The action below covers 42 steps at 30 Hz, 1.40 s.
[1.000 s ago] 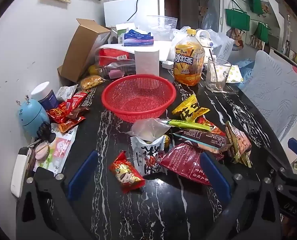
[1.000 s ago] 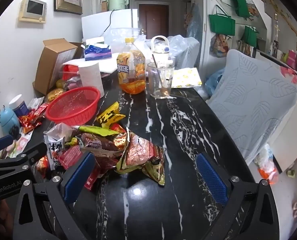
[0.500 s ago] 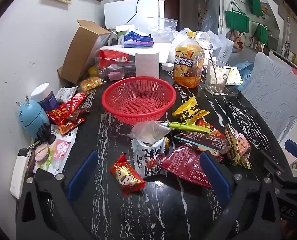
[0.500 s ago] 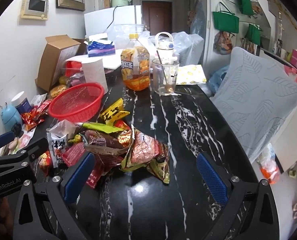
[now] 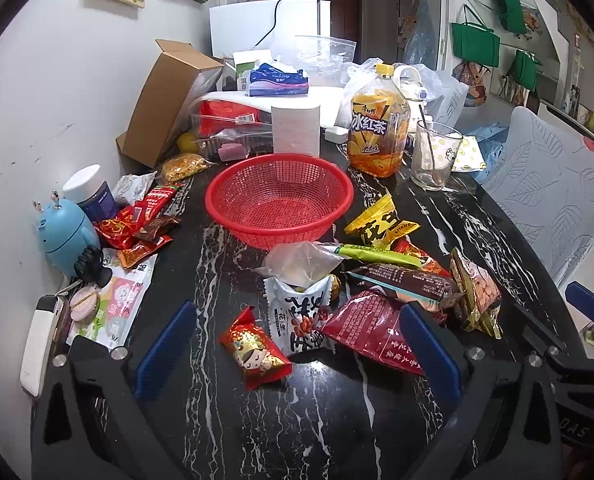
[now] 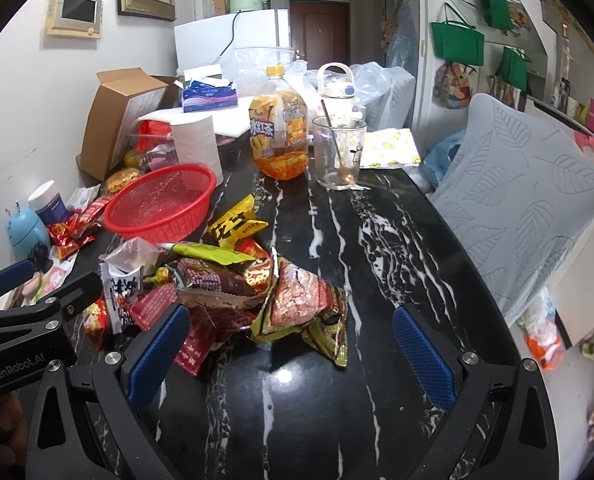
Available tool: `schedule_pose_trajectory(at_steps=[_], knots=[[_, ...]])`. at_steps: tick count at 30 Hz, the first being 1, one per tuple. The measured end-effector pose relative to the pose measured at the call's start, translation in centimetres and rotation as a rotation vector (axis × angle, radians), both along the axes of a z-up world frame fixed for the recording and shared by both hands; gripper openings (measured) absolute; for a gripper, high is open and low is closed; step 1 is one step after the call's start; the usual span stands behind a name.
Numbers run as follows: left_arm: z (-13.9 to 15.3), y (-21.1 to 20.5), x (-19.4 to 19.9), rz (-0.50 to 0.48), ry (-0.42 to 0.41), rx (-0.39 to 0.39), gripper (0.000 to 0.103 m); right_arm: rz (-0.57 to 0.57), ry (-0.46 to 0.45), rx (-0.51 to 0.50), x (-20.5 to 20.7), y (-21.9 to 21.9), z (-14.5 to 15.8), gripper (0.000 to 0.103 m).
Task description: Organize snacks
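The snack packets are lying in a loose heap on the black marble table, just in front of one red mesh basket, which is sitting empty. Nearest the left gripper is resting a small red sweet packet, apart from the heap by a narrow gap; behind it a white peanut pouch is standing torn open, with a clear plastic bag slumping over its mouth. A dark red bag, a brown wafer packet, a green stick pack, a yellow packet and a gold-edged nut bag are overlapping one another to the right. That is making seven packets countable in the heap, with more possibly hidden beneath.

A second, smaller cluster of red wrappers is lying by the wall on the left; its count cannot be told.

Handling, as a judgement: all are likely light, crinkly and slick film, puffed with air and easily crushed. A crimped end seam or corner is probably offering the best hold; the open pouch may be spilling if tipped.

Both tongs are spread wide and holding nothing. The right gripper is hovering before the nut bag, with the left one alongside it.

Further out are standing one iced-tea bottle, one glass with a spoon, one paper roll and one cardboard box.
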State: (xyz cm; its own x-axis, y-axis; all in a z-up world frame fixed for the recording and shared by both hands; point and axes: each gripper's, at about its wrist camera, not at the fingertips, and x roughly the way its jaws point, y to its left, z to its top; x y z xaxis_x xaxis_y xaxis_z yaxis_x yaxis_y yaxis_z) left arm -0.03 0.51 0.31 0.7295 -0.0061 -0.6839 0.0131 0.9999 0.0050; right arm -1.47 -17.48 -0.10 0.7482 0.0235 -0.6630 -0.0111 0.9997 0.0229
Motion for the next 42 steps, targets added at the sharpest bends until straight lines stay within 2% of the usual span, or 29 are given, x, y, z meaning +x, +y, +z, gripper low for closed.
schedule_pose_trajectory(at_steps=[42], knots=[[0.19,-0.24,-0.43,-0.008,-0.001,-0.005,0.103,0.010,0.000,0.001,-0.20,0.00,0.05,0.103]])
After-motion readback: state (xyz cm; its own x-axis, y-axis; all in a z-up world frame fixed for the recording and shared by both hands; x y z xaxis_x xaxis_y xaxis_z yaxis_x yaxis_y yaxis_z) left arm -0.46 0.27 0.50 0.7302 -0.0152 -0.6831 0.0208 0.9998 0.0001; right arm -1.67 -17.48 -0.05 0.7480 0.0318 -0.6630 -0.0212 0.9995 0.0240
